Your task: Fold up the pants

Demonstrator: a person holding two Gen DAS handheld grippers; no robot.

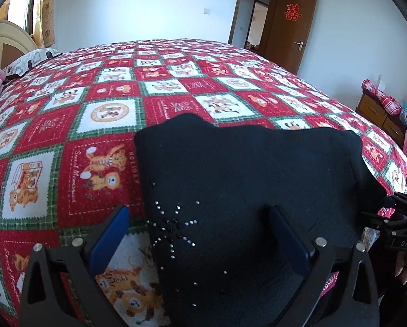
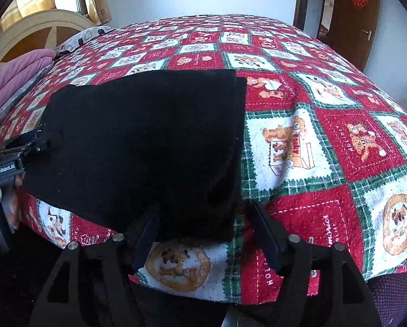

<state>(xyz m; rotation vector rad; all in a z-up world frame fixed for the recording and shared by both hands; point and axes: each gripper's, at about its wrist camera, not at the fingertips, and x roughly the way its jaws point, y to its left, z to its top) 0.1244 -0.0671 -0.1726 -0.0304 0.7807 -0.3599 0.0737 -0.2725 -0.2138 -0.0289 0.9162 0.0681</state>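
The black pants (image 1: 247,179) lie folded into a compact block near the front edge of the bed; a rhinestone star pattern (image 1: 173,226) shows on their left part. They also show in the right wrist view (image 2: 143,141). My left gripper (image 1: 200,223) is open, its blue fingers straddling the pants' left edge, one over the quilt and one over the fabric. My right gripper (image 2: 203,223) is open at the pants' right front corner, its left finger (image 2: 146,234) at the fabric edge. Each gripper shows at the other view's side: the right one (image 1: 394,218), the left one (image 2: 21,150).
A red, white and green patchwork quilt (image 1: 116,109) covers the bed. A pillow (image 1: 31,60), pink bedding (image 2: 21,73) and the headboard (image 2: 40,30) are at the far left. A wooden door (image 1: 290,27) stands open behind. A dresser with clothes (image 1: 385,114) is at the right.
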